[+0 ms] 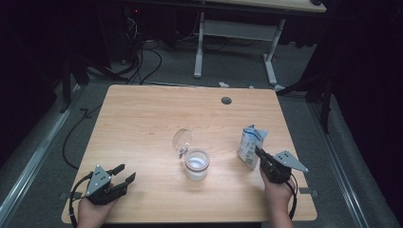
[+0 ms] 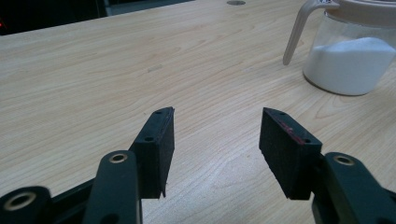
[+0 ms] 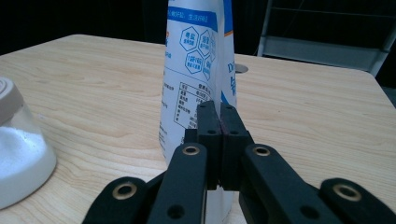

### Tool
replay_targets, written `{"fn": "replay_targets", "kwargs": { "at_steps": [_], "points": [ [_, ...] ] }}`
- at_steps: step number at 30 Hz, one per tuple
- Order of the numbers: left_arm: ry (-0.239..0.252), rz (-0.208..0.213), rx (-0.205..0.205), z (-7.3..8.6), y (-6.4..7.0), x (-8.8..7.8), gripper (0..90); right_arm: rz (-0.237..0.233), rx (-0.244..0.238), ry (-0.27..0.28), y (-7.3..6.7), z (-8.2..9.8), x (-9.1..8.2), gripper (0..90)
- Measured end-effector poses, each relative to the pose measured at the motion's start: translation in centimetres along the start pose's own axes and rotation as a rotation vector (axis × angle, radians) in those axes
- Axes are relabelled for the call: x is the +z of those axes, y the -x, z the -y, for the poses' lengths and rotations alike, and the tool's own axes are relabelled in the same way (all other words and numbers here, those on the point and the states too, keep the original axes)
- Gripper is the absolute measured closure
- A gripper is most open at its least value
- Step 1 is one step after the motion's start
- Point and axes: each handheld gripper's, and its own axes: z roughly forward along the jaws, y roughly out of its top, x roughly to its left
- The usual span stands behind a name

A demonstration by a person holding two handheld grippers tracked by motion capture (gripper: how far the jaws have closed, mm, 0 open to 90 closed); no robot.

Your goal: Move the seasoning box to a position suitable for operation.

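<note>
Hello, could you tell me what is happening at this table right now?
A person works at a light wooden table with two hand-held grippers. The right gripper is pinched shut on an edge of a white and blue printed bag, holding it upright. The left gripper rests open near the table's front corner, holding nothing. Between them stands a clear glass jar of white powder, its round lid tipped open.

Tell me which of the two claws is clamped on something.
The right claw: its jaws pinch the white-and-blue bag's edge. The left claw stands open over bare table.

Table: pale wood worktop (image 1: 142,123), round cable hole (image 1: 226,100) near far edge
Centre: lidded glass jar (image 1: 196,164) of white powder
Right edge: white-and-blue bag (image 1: 250,145), upright
</note>
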Motion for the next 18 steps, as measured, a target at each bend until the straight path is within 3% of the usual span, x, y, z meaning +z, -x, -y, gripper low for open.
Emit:
{"fn": "replay_targets", "kwargs": {
  "at_steps": [18],
  "points": [
    [0.001,0.0,-0.01,-0.07,-0.16,-0.05,45.6,-0.001,0.0,-0.005,-0.37,-0.06,0.09,84.3]
  ]
}}
